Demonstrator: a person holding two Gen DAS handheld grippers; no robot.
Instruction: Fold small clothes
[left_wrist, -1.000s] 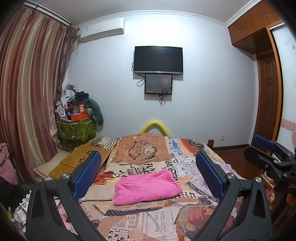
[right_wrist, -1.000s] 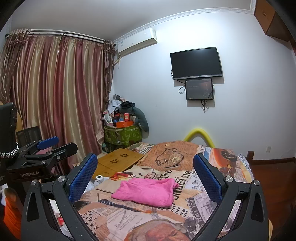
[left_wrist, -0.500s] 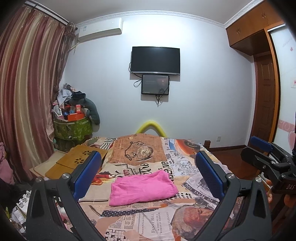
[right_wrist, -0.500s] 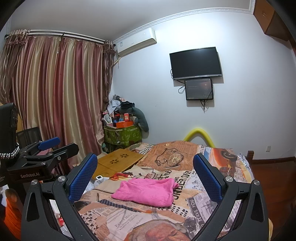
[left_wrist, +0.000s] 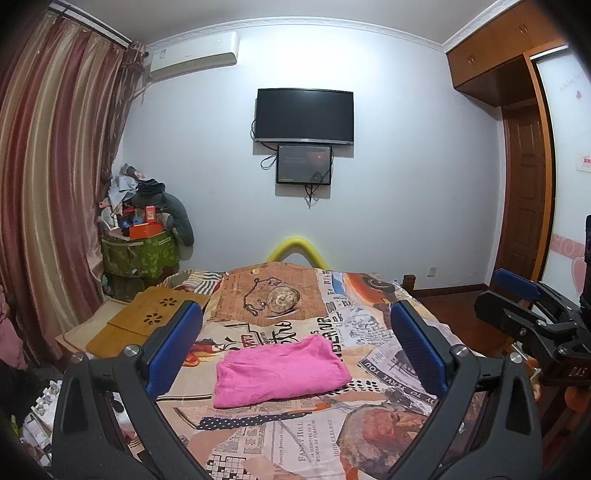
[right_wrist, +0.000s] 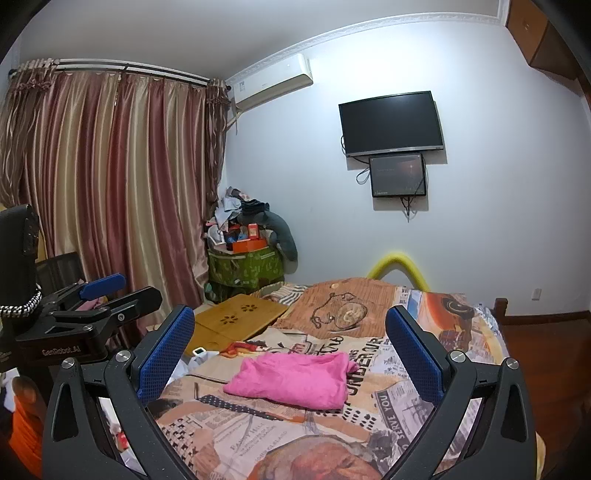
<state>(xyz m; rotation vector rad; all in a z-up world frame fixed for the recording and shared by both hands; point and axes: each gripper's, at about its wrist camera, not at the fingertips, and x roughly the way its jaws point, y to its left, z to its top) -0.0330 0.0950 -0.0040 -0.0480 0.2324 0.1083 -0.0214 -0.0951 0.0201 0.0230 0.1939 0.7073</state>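
A pink garment (left_wrist: 279, 371) lies folded into a flat rectangle on the bed's newspaper-print cover (left_wrist: 295, 439); it also shows in the right wrist view (right_wrist: 295, 376). My left gripper (left_wrist: 295, 343) is open and empty, held above the near end of the bed, short of the garment. My right gripper (right_wrist: 290, 343) is open and empty too, at a like distance. Each gripper shows at the edge of the other's view: the right one (left_wrist: 517, 299), the left one (right_wrist: 107, 291).
A wooden lap table (left_wrist: 147, 319) lies at the bed's left side. A green bin heaped with clutter (left_wrist: 138, 251) stands in the far left corner by the curtains (right_wrist: 110, 192). A yellow foam arc (left_wrist: 295, 249) rises behind the bed. Wooden floor (right_wrist: 546, 354) lies right.
The left wrist view has drifted slightly, so the garment sits a bit lower and more to the left. The right gripper has barely moved. Both stay open; the garment has not moved.
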